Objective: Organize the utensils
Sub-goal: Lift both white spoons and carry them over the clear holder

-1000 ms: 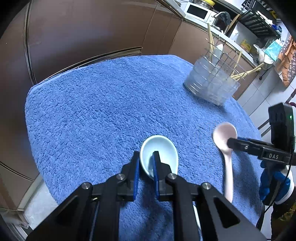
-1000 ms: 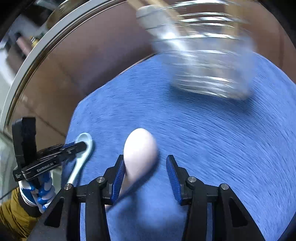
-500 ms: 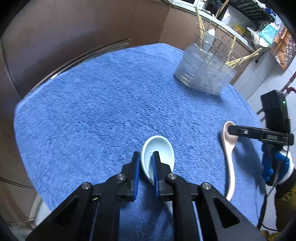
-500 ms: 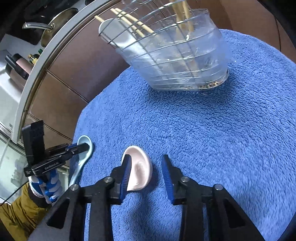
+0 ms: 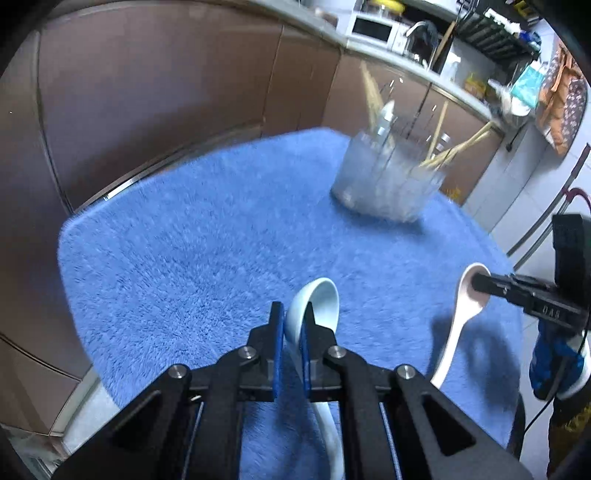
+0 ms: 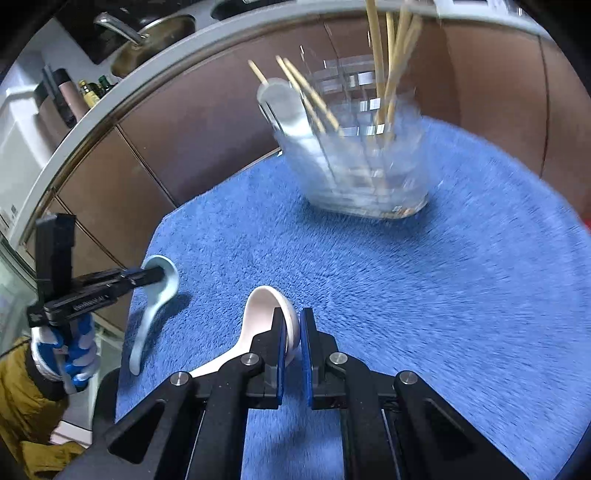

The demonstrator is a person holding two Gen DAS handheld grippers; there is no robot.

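My left gripper (image 5: 293, 325) is shut on the bowl rim of a pale blue ceramic spoon (image 5: 321, 301) and holds it above the blue towel (image 5: 192, 251); its handle hangs down. It also shows in the right wrist view (image 6: 159, 284). My right gripper (image 6: 292, 332) is shut on the bowl rim of a pink ceramic spoon (image 6: 264, 306), lifted off the towel; it also shows in the left wrist view (image 5: 461, 317). A clear utensil holder (image 6: 362, 166) with chopsticks (image 6: 384, 62) and a white spoon (image 6: 284, 107) stands at the towel's far side.
Brown cabinet fronts (image 5: 166, 92) stand behind the towel. A counter with a microwave (image 5: 373, 27) and a dish rack (image 5: 495, 35) runs along the back. The towel's edge (image 5: 70, 236) drops off on the left.
Both spoons have been lifted off the towel. My right gripper has closed on the pink spoon's bowl. Both grippers have tilted up toward the utensil holder.
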